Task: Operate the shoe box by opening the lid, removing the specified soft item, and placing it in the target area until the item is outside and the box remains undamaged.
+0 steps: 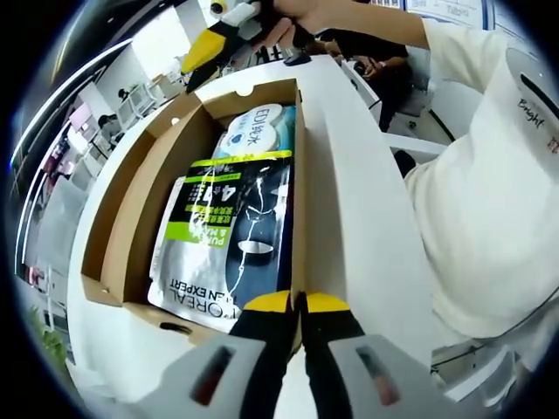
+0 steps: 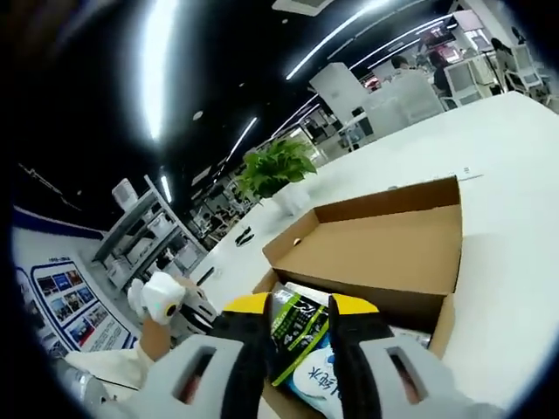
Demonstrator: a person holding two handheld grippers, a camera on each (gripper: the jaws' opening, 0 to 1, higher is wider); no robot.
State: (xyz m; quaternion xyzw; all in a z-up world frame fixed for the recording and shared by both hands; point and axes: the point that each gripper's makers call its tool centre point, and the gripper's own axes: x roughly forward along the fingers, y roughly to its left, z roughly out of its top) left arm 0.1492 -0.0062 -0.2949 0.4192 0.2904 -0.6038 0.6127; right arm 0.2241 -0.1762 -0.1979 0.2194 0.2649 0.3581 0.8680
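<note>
The shoe box (image 1: 131, 227) lies open on the white table (image 1: 349, 201), its lid (image 2: 384, 240) folded back, soft pouches (image 1: 231, 236) packed inside. The left gripper (image 1: 297, 305) is clenched on the near box wall; the right gripper (image 2: 301, 319) straddles a pouch (image 2: 301, 349) — whether it grips, I cannot tell. A hard pull could tear cardboard or snag neighbours — open table lies beyond the lid.

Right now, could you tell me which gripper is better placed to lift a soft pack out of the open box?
Right gripper: its jaws already straddle the soft packs inside the open shoe box. Left gripper sits shut at the box edge.
</note>
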